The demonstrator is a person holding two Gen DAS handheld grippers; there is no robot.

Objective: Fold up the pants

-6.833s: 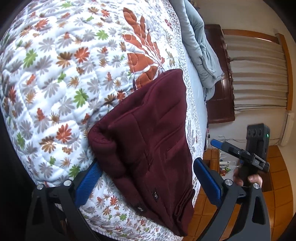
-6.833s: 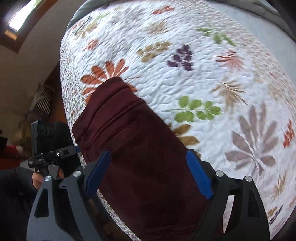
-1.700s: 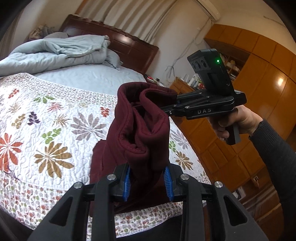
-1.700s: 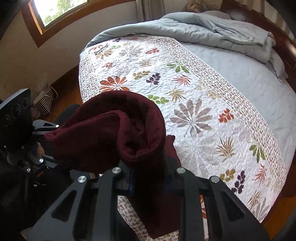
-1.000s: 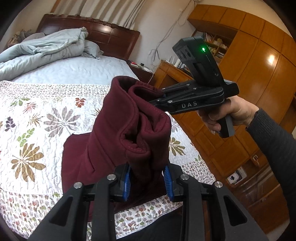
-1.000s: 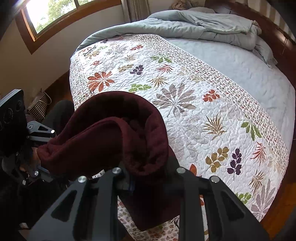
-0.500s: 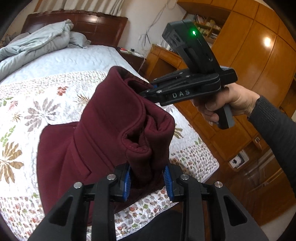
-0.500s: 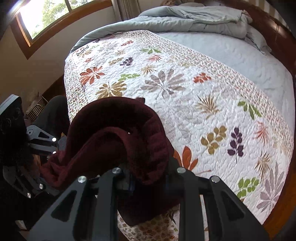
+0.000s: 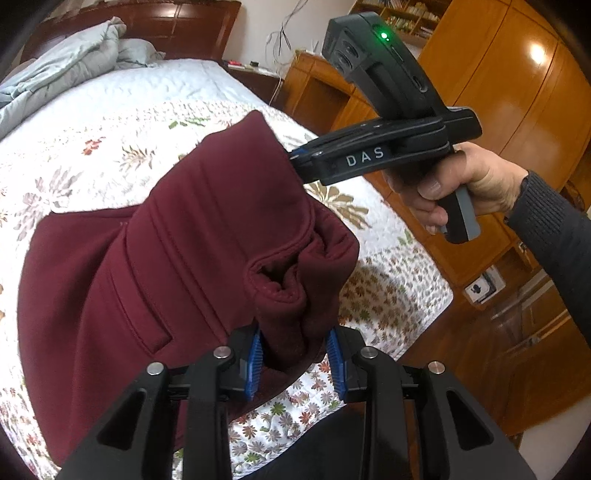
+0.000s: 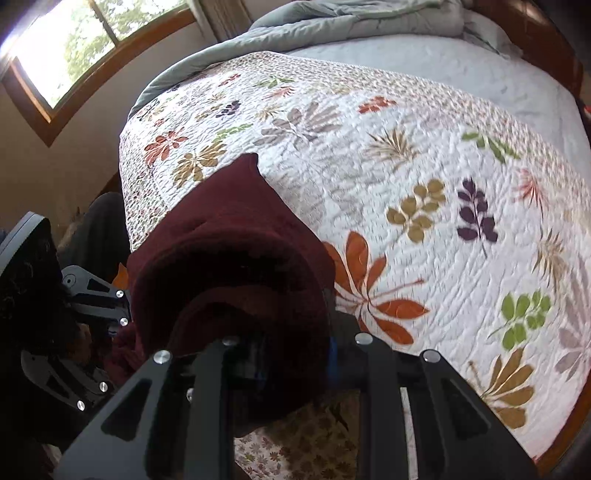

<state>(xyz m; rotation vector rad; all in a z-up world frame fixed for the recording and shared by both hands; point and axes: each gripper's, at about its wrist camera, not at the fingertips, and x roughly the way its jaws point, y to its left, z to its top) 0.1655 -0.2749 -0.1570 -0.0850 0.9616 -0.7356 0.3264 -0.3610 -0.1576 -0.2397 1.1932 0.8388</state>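
The dark red pants (image 9: 177,236) hang from both grippers, folded over, with their lower part lying on the floral quilt (image 9: 74,147). My left gripper (image 9: 295,354) is shut on a bunched edge of the pants. My right gripper (image 9: 295,162), held by a hand at the right, is shut on the far corner of the same edge. In the right wrist view the pants (image 10: 229,258) fill the space between the fingers of my right gripper (image 10: 291,354), and the left gripper's black frame (image 10: 92,295) shows at the left.
The bed carries a crumpled grey duvet (image 9: 55,62) near the dark wooden headboard (image 9: 177,18). Wooden cabinets (image 9: 517,92) stand right of the bed. A window (image 10: 74,48) is on the far wall. The quilt (image 10: 424,177) spreads wide to the right.
Both grippers have carried the held edge of the pants lower and forward over the quilt, so more fabric now lies spread on the bed. Both grips stay shut.
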